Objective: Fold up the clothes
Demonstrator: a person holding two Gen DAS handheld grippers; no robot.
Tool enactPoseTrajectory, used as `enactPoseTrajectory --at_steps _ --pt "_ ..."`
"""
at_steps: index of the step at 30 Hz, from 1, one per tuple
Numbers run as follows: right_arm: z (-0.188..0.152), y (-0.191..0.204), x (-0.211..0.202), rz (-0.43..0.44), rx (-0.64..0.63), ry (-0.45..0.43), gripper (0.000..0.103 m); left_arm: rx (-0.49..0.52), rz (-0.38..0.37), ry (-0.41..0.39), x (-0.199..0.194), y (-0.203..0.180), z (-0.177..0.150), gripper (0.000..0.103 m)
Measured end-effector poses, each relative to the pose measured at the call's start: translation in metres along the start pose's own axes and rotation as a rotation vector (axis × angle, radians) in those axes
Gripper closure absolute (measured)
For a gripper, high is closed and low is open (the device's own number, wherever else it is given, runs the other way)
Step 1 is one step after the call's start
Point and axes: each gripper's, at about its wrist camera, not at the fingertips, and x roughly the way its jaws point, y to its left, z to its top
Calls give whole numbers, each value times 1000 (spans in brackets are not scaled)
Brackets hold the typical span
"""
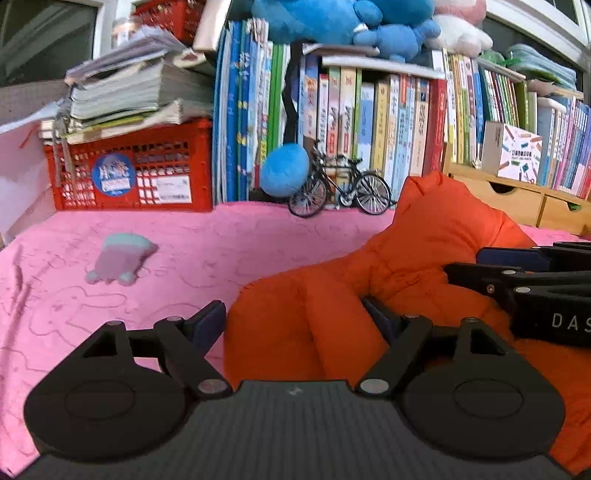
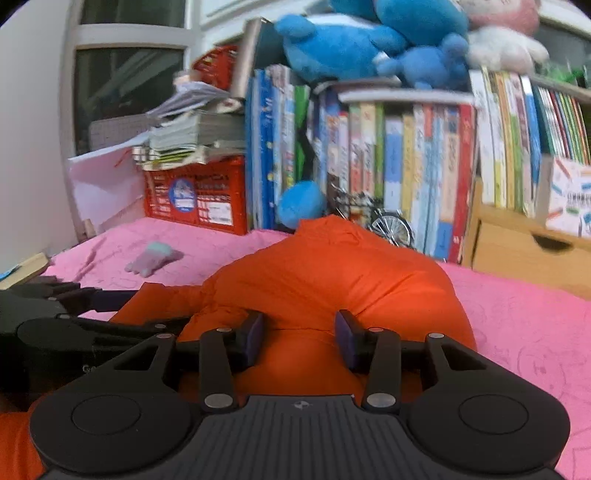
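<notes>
An orange padded garment (image 1: 413,266) lies bunched in a mound on the pink bedspread (image 1: 184,251). My left gripper (image 1: 295,317) is open, its fingers wide apart around the garment's left fold. It enters the right wrist view from the left (image 2: 96,299). My right gripper (image 2: 299,336) is open with a bulge of the orange garment (image 2: 332,273) between its fingers (image 2: 255,332). In the left wrist view it reaches in from the right (image 1: 480,266), resting on the garment.
A small pastel soft toy (image 1: 120,260) lies on the bedspread to the left. At the back stand a red crate (image 1: 129,173) under stacked papers, rows of books (image 1: 369,122), a model bicycle (image 1: 340,188), blue plush toys (image 1: 332,18) and wooden drawers (image 1: 517,199).
</notes>
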Motion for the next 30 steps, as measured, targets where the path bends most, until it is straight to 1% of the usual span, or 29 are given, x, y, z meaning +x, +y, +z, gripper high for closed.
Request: enactPoseTrajectory --at_steps 3,4,5,6,7,8,10,11,13,15,17,18,21,22,24,27,28,29,30 --pt "-6 1 -32 -36 -10 -23 58 -34 -22 26 -6 9 4 22" --pt "-8 2 -43 -49 -14 -31 53 -46 -24 29 -12 12 6 22" --pt "-11 2 -54 -61 -17 -39 42 -52 -22 23 -18 13 6 22" --pt "-13 3 -64 -73 -21 -46 36 -55 -21 14 -26 14 6 23" --pt "-15 3 -75 -85 -24 -54 27 -58 -21 6 -34 14 6 23" --pt "-17 4 -86 -97 -28 -62 25 -59 -22 0 -40 14 4 23" --pt "-21 4 -108 -122 -32 -76 25 -63 -25 -12 -51 13 0 23" --pt "-31 -4 -122 -146 17 -64 25 -65 -26 -18 -57 12 -2 23" --pt "-56 -27 -146 -169 167 -27 26 -71 -27 -28 -67 11 -6 23" --pt "-81 -49 -170 -191 314 10 27 -91 -19 -25 -69 9 -9 23" --pt "-101 -51 -179 -200 354 48 34 -106 -8 -23 -69 5 -11 23" --pt "-108 -46 -179 -186 349 66 34 -112 -2 -21 -69 4 -10 23" --pt "-114 -23 -170 -105 329 85 34 -124 10 -16 -70 -1 -9 23" --pt "-114 -19 -163 -77 348 88 34 -127 12 -15 -70 -2 -9 23" --pt "-113 -9 -150 -21 386 92 38 -134 17 -12 -71 -4 -8 23" --pt "-108 3 -129 16 449 94 55 -143 21 -6 -71 -8 -9 23" --pt "-106 6 -123 35 483 100 71 -143 21 -4 -72 -9 -11 23" --pt "-104 8 -117 54 516 106 80 -142 22 -3 -72 -10 -11 23" --pt "-103 10 -113 67 545 112 82 -140 24 -3 -73 -11 -11 23"
